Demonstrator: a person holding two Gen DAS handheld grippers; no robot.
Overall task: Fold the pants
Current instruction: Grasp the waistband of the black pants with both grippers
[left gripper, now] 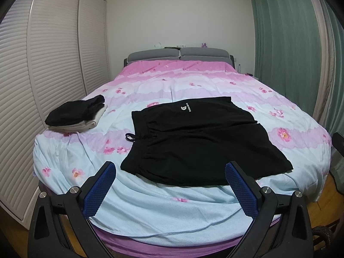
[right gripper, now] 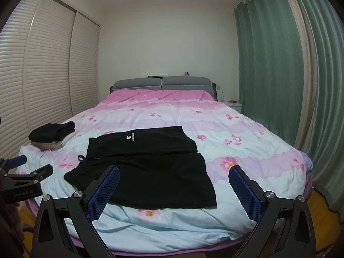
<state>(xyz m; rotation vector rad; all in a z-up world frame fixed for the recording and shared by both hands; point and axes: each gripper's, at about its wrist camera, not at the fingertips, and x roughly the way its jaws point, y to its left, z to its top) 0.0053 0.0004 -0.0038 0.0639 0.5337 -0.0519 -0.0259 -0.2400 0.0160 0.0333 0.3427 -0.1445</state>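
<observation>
Pants [left gripper: 193,142] lie flat, small white logo [left gripper: 184,108] unreadable.

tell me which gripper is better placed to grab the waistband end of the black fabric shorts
Left. The black fabric shorts lie with the waistband toward the left, and the open left gripper faces that end; the open right gripper faces the leg hems.

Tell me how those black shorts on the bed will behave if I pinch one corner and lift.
The black shorts lie flat and thin on the quilt, so they will probably droop limply. The loose drawstring would likely dangle.
</observation>
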